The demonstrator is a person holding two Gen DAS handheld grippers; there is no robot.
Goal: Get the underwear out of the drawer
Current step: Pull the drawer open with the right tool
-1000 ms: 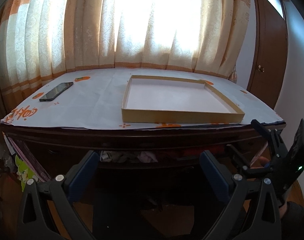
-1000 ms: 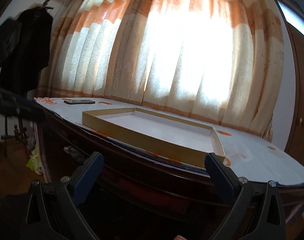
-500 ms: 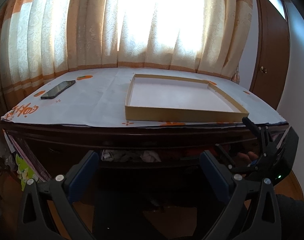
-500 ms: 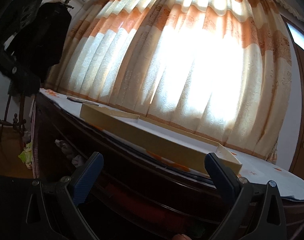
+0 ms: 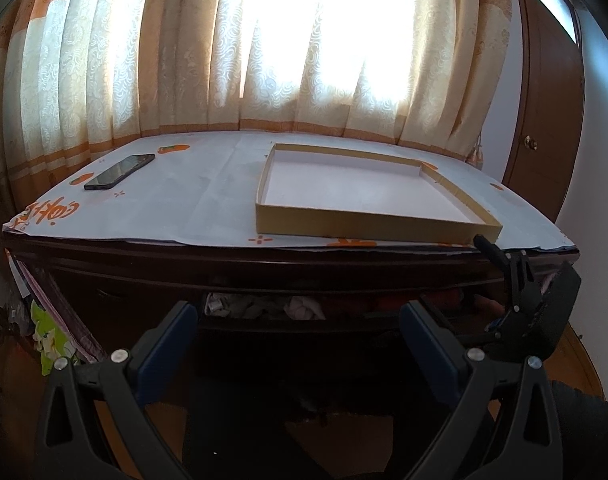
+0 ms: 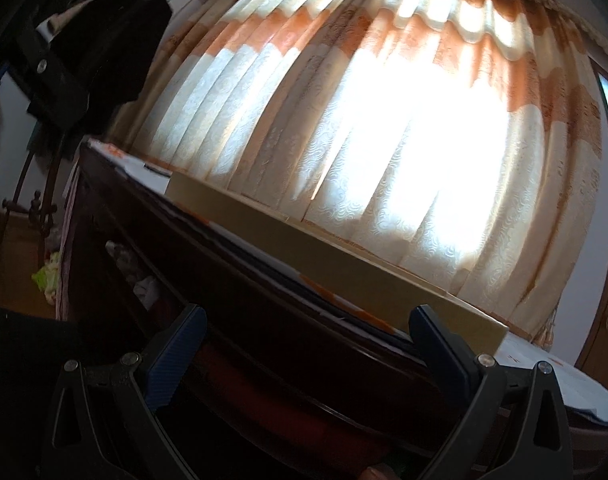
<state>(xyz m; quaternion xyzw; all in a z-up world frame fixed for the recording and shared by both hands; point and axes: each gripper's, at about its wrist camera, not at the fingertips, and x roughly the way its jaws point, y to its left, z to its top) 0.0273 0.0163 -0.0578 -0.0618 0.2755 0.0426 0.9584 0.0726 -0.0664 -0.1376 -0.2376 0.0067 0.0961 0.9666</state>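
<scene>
A dark wooden dresser (image 5: 144, 268) has its top drawer (image 5: 288, 322) pulled a little way out. Pale crumpled underwear (image 5: 264, 306) shows in the gap, and red cloth (image 5: 392, 302) lies further right. My left gripper (image 5: 296, 324) is open and empty, held in front of the drawer. My right gripper (image 6: 304, 332) is open and empty, close to the drawer's right end; its body shows in the left wrist view (image 5: 532, 308). The pale clothes also show in the right wrist view (image 6: 140, 280).
A shallow cardboard box lid (image 5: 368, 200) and a black phone (image 5: 120, 171) lie on the paper-covered dresser top (image 5: 176, 208). Curtains (image 5: 304, 52) hang behind. A wooden door (image 5: 544, 120) stands at the right. Dark clothes (image 6: 104, 40) hang at the left.
My right gripper has dropped lower and moved in against the drawer's right end, tilting upward. The left gripper has shifted slightly left and stayed open.
</scene>
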